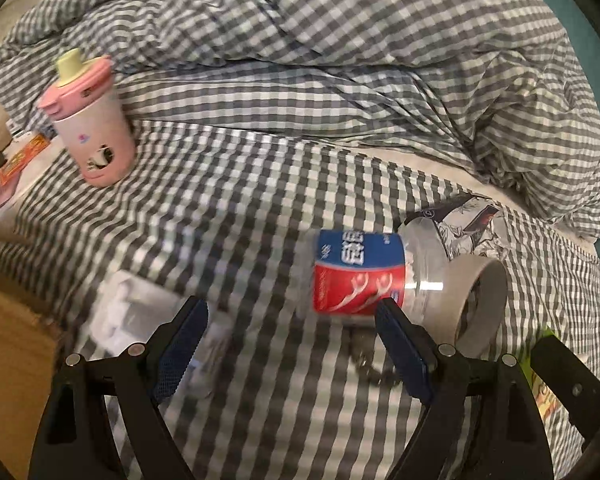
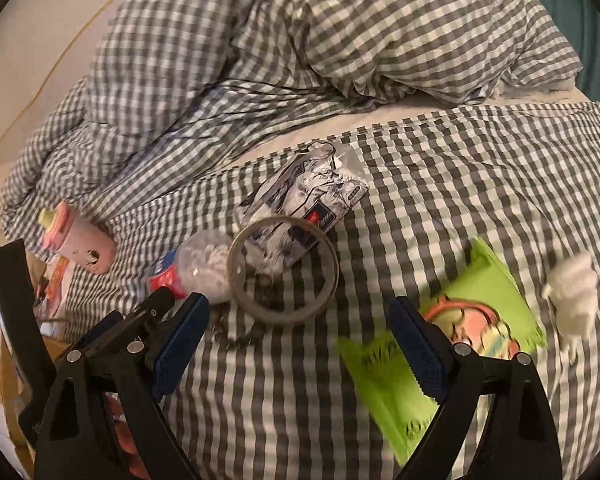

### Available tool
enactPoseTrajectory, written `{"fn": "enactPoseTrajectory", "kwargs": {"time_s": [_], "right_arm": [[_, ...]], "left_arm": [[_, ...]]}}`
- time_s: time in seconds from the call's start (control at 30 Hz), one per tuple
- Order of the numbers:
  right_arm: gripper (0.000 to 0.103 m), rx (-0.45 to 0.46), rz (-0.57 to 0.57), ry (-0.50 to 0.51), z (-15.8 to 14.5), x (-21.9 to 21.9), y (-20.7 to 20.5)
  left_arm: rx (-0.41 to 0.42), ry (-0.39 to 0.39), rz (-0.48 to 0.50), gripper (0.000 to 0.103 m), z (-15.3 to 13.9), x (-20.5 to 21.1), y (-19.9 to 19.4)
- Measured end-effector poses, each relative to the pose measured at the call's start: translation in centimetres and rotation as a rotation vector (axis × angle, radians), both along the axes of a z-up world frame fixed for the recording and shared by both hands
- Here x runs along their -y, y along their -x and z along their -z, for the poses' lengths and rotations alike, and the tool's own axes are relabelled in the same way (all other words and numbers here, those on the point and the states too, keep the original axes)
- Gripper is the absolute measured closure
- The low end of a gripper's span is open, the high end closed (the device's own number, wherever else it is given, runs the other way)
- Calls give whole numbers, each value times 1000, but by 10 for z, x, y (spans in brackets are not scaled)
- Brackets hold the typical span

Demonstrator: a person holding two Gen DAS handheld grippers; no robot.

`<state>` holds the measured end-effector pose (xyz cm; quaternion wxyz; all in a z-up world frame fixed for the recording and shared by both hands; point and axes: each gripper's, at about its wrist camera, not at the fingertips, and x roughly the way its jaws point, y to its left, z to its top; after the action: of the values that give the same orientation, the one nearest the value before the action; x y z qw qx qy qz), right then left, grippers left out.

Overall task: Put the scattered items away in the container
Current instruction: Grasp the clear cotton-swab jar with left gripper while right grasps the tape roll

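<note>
Items lie scattered on a grey checked bed sheet (image 1: 240,208). A clear plastic bottle (image 1: 364,276) with a red and blue label lies on its side, just beyond my open, empty left gripper (image 1: 290,312); it also shows in the right wrist view (image 2: 192,268). A tape roll (image 2: 282,270) lies beside it, over a black-and-white printed packet (image 2: 304,196). A pink cup (image 1: 92,128) with a yellow spout stands at the far left. My right gripper (image 2: 300,312) is open and empty above the sheet. A green snack packet (image 2: 452,332) lies under its right finger.
A rumpled checked duvet (image 1: 340,40) fills the back of the bed. A cardboard box edge (image 1: 8,340) sits at the lower left. A white crumpled item (image 2: 572,300) lies at the far right. Coloured papers (image 1: 16,160) lie at the left edge. A white moulded tray (image 1: 128,312) lies near my left finger.
</note>
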<state>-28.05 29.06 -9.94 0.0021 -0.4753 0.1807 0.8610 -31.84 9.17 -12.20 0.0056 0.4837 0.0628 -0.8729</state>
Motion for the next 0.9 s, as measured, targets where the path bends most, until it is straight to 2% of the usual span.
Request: {"fn": "enactPoseTrajectory", "kwargs": {"time_s": [0.17, 0.33, 0.6, 0.63, 0.7, 0.73, 0.77, 0.8, 0.83, 0.9], "right_arm": [[12, 48, -11, 60, 19, 1, 25], [12, 73, 19, 19, 34, 1, 38], [12, 109, 37, 76, 57, -6, 51], [17, 105, 40, 59, 58, -4, 50], [52, 98, 38, 48, 57, -4, 49], [82, 108, 33, 56, 59, -4, 49], [99, 121, 27, 68, 61, -6, 50], [99, 123, 24, 77, 63, -8, 49], [99, 116, 31, 71, 61, -9, 46], [99, 95, 46, 30, 56, -10, 40]], "left_arm": [[-3, -36, 13, 15, 11, -10, 12], [16, 1, 31, 14, 25, -20, 26], [22, -3, 47, 14, 43, -18, 38], [21, 0, 49, 14, 46, -16, 39], [13, -19, 47, 15, 51, -11, 39], [12, -46, 46, 28, 53, -7, 38], [14, -67, 43, 41, 54, -4, 39], [20, -61, 35, 69, 55, -2, 39], [20, -34, 37, 84, 56, -2, 40], [13, -32, 58, 92, 56, 1, 39]]}}
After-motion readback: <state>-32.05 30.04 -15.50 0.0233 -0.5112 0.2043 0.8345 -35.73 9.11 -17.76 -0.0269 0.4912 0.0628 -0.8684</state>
